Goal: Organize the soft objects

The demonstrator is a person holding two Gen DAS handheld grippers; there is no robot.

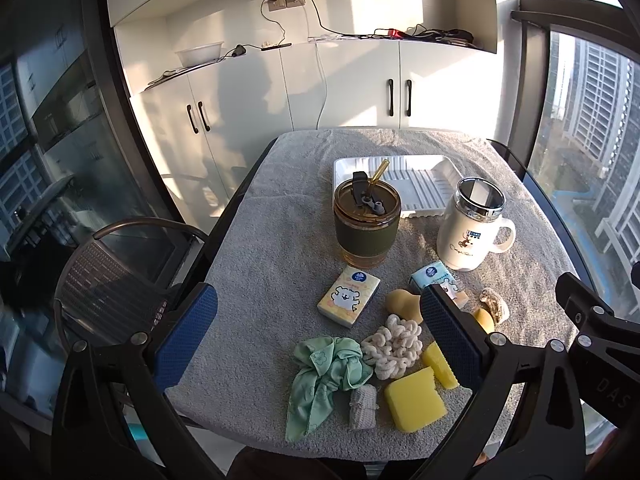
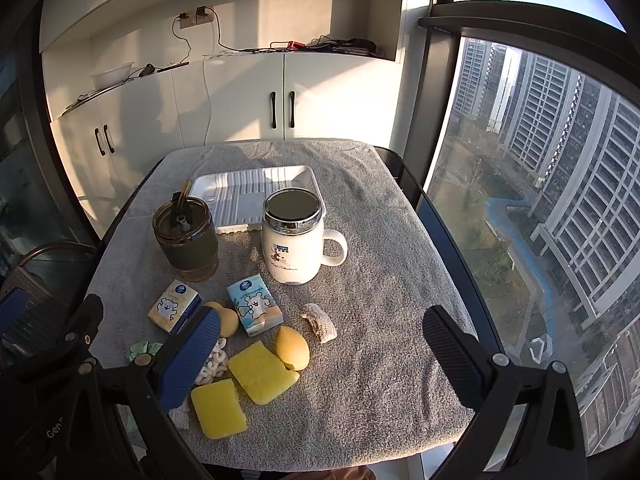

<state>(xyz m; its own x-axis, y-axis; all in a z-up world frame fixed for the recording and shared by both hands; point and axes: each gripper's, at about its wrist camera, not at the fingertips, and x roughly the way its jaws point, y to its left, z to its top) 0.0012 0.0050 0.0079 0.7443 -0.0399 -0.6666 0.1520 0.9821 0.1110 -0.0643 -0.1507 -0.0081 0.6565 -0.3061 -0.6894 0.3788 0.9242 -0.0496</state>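
Soft things lie on the near half of the grey-towelled table [image 1: 260, 248]: a green cloth [image 1: 324, 376], a cream knitted scrunchie [image 1: 394, 346], two yellow sponges [image 1: 414, 400] [image 2: 262, 372], two yellow makeup puffs [image 2: 292, 348] [image 1: 404, 306], a small beige knit piece [image 2: 320, 322], a grey rolled cloth [image 1: 363, 406], and two tissue packs [image 1: 349, 299] [image 2: 254, 310]. An empty white tray [image 1: 412, 184] sits at the back. My left gripper [image 1: 320, 340] is open above the pile. My right gripper [image 2: 320, 356] is open above the table's near right part. Both are empty.
A glass tumbler [image 1: 366, 224] with a green sleeve and straw and a white lidded mug [image 1: 470, 228] stand between the tray and the soft things. A chair [image 1: 108, 280] is left of the table. White cabinets stand behind; a window is on the right.
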